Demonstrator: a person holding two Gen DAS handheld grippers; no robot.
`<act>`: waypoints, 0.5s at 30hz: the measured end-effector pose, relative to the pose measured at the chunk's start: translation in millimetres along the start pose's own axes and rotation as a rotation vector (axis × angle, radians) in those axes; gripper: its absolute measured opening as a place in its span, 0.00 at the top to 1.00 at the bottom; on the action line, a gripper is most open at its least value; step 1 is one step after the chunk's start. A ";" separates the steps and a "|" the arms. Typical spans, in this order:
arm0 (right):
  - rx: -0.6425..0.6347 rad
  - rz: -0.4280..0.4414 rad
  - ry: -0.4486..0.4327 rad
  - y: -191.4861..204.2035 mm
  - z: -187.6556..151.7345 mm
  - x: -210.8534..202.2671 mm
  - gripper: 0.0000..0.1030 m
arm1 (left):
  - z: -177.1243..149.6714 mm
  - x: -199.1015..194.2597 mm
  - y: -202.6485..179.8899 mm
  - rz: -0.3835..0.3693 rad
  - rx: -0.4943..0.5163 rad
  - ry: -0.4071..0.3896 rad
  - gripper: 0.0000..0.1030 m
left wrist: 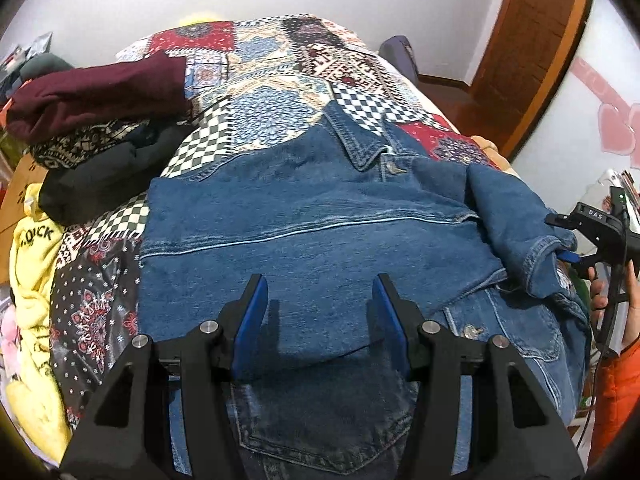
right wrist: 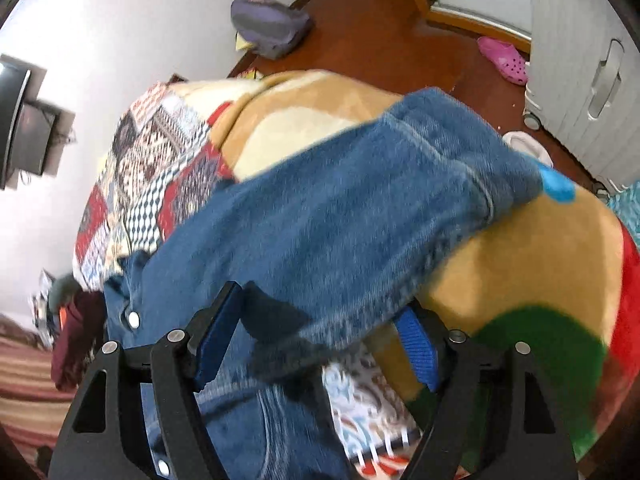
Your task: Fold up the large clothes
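Left tool (left wrist: 318,300) hovers apart over blue denim jacket (left wrist: 304,240) spread on patchwork-quilt bed (left wrist: 260,80); right tool (right wrist: 320,320) apart, denim sleeve (right wrist: 360,208) loose between jaws. Lay sleeve flat across back, smooth before next fold

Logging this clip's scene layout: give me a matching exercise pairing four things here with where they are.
Things:
1. denim jacket
2. maroon garment
3. pink clog
4. yellow garment

Places:
A. on the wooden floor beside the white cabinet
B. spread across the patterned bedspread
C. top of the clothes pile
D. below the clothes pile, at the bed's edge

Pairs: 1-B, 2-C, 3-A, 4-D
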State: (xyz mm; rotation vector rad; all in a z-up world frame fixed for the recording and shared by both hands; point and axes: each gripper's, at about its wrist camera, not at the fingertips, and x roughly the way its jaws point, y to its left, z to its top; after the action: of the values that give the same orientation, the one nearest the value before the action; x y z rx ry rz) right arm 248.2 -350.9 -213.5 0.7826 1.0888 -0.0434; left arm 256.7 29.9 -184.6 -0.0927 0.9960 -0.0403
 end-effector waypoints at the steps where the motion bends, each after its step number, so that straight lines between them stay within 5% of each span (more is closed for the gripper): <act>1: 0.010 -0.019 -0.028 0.5 2.2 -2.1 0.42 | -0.1 0.3 2.0 0.002 -0.005 0.001 0.48; 5: -0.021 -0.057 -0.103 10.9 10.9 -11.6 0.81 | -2.1 -2.4 8.1 0.018 -0.010 -0.009 0.48; 9: -0.102 -0.054 -0.168 32.0 14.2 -30.6 0.90 | -5.3 -7.9 14.5 0.025 -0.014 -0.023 0.48; 15: -0.285 0.076 -0.310 102.8 -1.4 -92.7 0.92 | -5.8 -22.4 26.4 0.015 -0.036 -0.058 0.48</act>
State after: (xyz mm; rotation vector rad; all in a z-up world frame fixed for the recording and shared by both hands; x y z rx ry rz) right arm 242.5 -305.3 -82.9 0.5378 0.7502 0.0530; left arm 239.4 57.6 -171.5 -0.1189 0.9391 -0.0056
